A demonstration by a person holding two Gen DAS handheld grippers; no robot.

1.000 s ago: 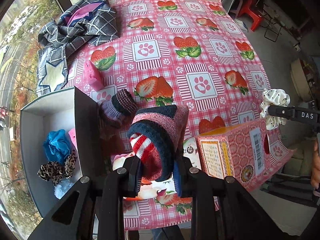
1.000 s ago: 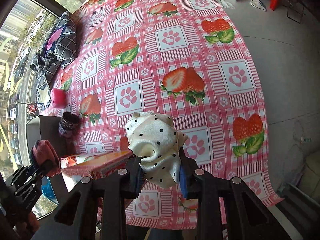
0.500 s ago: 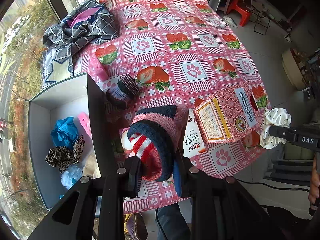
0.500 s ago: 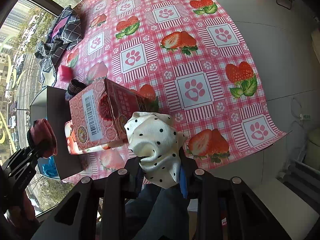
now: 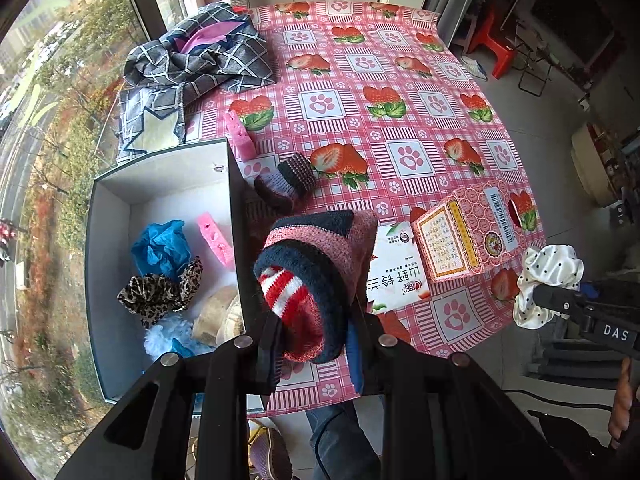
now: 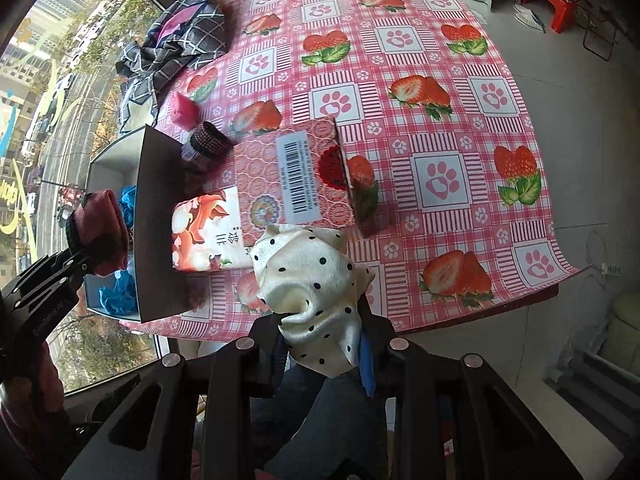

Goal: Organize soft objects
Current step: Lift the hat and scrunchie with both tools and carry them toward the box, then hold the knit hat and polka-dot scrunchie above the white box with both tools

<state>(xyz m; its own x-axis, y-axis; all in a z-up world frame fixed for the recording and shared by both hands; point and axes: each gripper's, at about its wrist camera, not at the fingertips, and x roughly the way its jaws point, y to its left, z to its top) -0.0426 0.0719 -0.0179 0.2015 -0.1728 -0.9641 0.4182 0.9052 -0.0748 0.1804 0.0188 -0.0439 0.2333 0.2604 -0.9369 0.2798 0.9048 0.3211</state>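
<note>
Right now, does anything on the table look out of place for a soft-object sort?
Yes. The pink patterned cardboard carton lies tipped on its side, barcode up, partly over a white tissue pack, beside the open grey box. It is rigid, unlike the scrunchies and socks.

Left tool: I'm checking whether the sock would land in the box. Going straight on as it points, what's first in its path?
Probably the tablecloth beside the box's wall, not its inside; depth is unclear.

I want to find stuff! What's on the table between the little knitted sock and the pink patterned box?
Only bare strawberry tablecloth lies between the little knitted sock and the pink patterned box, clearest in the left wrist view.
</note>
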